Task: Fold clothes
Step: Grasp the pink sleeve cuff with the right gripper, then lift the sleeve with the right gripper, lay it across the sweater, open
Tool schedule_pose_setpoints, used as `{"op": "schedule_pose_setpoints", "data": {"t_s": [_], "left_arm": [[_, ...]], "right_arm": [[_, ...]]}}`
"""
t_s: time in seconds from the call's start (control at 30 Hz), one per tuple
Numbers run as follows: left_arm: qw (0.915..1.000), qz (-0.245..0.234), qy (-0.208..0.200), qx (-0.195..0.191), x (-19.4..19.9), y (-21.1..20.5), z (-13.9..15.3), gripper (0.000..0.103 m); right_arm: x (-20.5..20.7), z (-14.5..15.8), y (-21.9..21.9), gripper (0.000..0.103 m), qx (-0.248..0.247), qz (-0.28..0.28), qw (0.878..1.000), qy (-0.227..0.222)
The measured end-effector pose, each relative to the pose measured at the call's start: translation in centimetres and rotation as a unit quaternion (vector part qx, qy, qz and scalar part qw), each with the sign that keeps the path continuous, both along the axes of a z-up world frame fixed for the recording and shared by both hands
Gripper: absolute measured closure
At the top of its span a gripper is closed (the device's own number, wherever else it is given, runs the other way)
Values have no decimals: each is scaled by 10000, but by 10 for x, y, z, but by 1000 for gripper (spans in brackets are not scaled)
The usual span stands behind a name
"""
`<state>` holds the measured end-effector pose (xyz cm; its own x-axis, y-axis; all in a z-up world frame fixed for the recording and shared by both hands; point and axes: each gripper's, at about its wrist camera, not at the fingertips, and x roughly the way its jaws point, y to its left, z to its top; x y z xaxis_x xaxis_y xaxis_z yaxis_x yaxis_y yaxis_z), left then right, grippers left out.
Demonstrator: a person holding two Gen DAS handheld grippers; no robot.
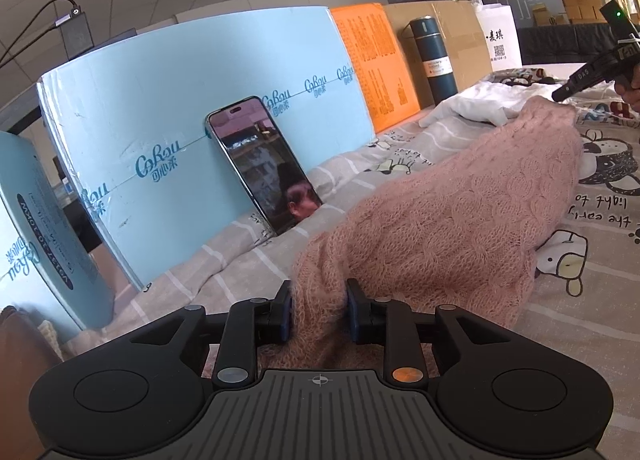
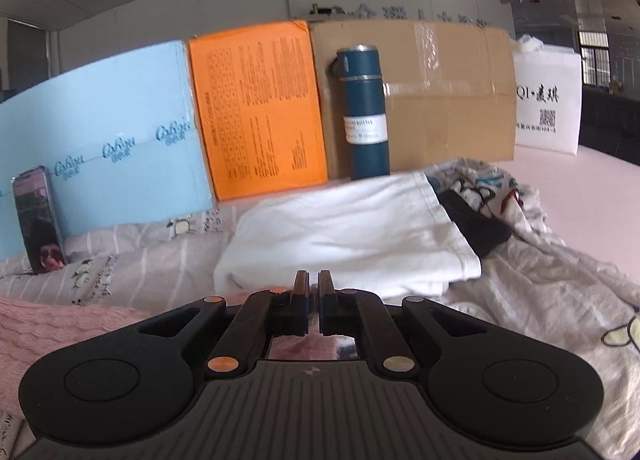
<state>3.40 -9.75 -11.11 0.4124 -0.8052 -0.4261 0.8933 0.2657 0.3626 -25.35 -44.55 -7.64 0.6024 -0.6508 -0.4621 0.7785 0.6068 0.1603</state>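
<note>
Sweater (image 1: 460, 219), pink and cable-knit, lies in a long heap across the bed (image 1: 600, 300), running from the near edge toward the far side. The bed wears a striped sheet printed with cartoon animals and some lettering. Along its far edge stands a row of boxes: a pale blue box (image 1: 200, 99) at the left, an orange box (image 2: 256, 107) next to it, then a brown carton (image 2: 440, 99), and a white bag (image 2: 548, 99) at the right end.

A folded white cloth (image 2: 340, 227) lies on the bed in front of the carton, with a dark cloth (image 2: 476, 227) tucked against its right side and a printed cloth (image 2: 492, 187) bunched behind that. The far end of the sweater reaches up near the white cloth.

A dark blue flask (image 2: 366, 111) stands upright against the carton. A phone (image 1: 264, 163) leans tilted against the blue box, its foot on the sheet.

The left tool (image 1: 318, 312) has a fold of the sweater's near end between its fingers, which stand a little apart; whether the pads press the knit I cannot tell. The right tool (image 2: 313, 302) is clenched with nothing visible between its fingers, just above the sweater's far end, near the white cloth.
</note>
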Motion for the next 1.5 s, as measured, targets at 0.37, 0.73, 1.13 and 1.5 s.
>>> {"op": "schedule_pose_setpoints", "data": {"t_s": [0.37,0.73,1.13,1.5], "left_arm": [[9653,1000,1578,-1827,10,44,47,14],[9330,1322,2857,-1745,16,47,26,14],[9439,1675,2440,-1465,16,44,13,13],[9402,1891,2381,-1535,17,47,13,12]], "right_arm": [[-37,16,25,27,1266,-308,9860,-1041],[0,-18,-7,14,3093,-427,9270,-2079],[-1,-8,7,84,1989,-803,9458,-2439],[14,38,62,87,35,-497,9843,-1695]]}}
